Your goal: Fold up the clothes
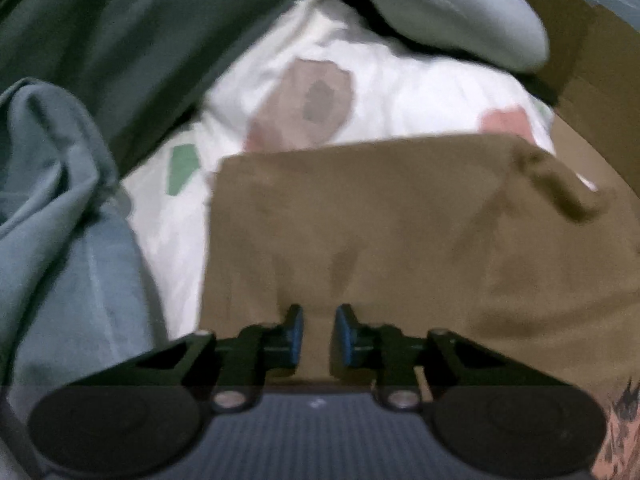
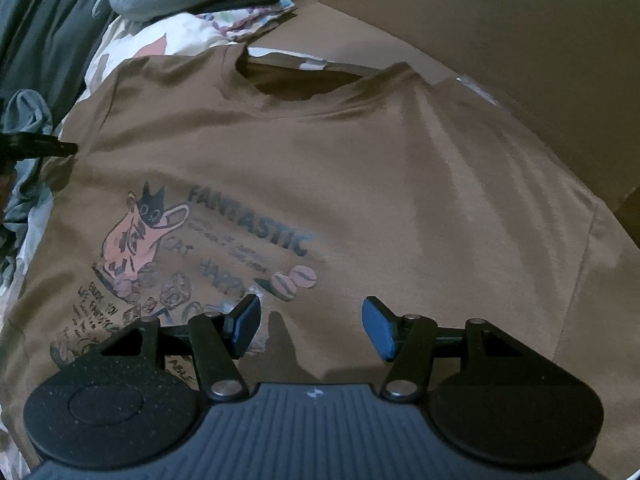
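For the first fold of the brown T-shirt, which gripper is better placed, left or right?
Probably the left. The left gripper is at the brown T-shirt side edge, jaws narrow, cloth apparently between them. The right gripper hangs open above the shirt's middle, far from any edge.

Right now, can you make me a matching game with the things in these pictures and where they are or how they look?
Things:
1. brown cotton T-shirt with a cat print
2. white bedsheet with coloured patches
3. crumpled grey-blue cloth
4. right gripper

Descriptions:
A. bunched up at the left side
B. spread flat, print side up
C. jaws wide apart over the shirt
D. lying underneath the clothes

Pairs: 1-B, 2-D, 3-A, 4-C
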A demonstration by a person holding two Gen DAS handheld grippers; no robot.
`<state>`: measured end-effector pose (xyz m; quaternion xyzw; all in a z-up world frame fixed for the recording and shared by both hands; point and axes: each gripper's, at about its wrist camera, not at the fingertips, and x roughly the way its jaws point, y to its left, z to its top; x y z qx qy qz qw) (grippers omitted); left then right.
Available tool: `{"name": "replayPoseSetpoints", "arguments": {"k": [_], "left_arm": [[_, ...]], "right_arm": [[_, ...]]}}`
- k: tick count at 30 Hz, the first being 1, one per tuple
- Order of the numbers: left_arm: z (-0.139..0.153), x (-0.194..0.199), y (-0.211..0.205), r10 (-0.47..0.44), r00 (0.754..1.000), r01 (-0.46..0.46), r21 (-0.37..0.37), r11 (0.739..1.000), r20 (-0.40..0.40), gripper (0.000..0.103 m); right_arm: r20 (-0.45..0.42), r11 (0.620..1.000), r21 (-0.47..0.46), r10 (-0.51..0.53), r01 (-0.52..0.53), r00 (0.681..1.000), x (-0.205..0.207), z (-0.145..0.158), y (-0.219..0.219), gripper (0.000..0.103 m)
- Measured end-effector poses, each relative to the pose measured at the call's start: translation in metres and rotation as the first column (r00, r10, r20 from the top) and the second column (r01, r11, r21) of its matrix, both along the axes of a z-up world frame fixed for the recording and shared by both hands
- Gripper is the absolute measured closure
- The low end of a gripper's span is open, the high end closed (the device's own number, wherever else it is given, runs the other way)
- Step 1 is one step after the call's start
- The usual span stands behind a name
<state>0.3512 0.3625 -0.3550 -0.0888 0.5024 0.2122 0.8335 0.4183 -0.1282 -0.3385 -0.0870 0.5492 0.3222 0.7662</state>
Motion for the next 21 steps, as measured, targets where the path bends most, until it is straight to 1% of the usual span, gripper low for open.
{"name": "replayPoseSetpoints", "arguments": {"k": [4,6,7,8,9,10,14,17,21], "left_arm": [[-0.002,0.003,0.016,-0.004,1.000,0.004,-0.005,1.000,0.006,0.097],[0.001,0.004,0.021,0.014,1.000,-0.014,0.008,1.000,0.007,0.098],[0.003,0.005,0.023,0.029,1.000,-0.029,0.032,0.999,0.004,0.093],[0.006,0.005,0.025,0.048,0.999,-0.048,0.069,0.996,-0.001,0.084],[0.009,0.005,0.028,0.068,0.998,-0.068,0.089,0.994,0.002,0.082],[0.012,0.004,0.033,0.090,0.996,-0.090,0.095,0.991,0.011,0.083],[0.030,-0.001,0.050,0.137,0.987,-0.146,0.114,0.983,0.078,0.083],[0.038,-0.001,0.052,0.125,0.987,-0.134,0.083,0.988,0.103,0.083],[0.047,0.011,0.029,0.046,0.988,-0.053,0.048,0.997,0.147,0.083]], "right_arm": [[0.002,0.999,0.012,-0.032,0.032,0.999,0.006,-0.002,-0.008,0.040],[0.000,0.999,0.010,-0.047,0.047,0.999,0.009,-0.004,-0.011,0.040],[0.000,0.999,0.007,-0.053,0.053,0.999,0.010,-0.006,-0.013,0.040],[0.000,0.998,0.005,-0.059,0.059,0.998,0.011,-0.007,-0.014,0.040],[0.000,0.998,0.003,-0.064,0.064,0.998,0.012,-0.008,-0.015,0.040],[0.001,0.998,0.003,-0.068,0.068,0.998,0.013,-0.009,-0.016,0.040],[0.009,0.997,0.010,-0.078,0.078,0.997,0.014,-0.008,-0.019,0.040],[0.019,0.996,0.013,-0.093,0.092,0.996,0.015,-0.009,-0.022,0.040],[0.037,0.991,0.041,-0.125,0.124,0.991,0.018,-0.007,-0.027,0.040]]}}
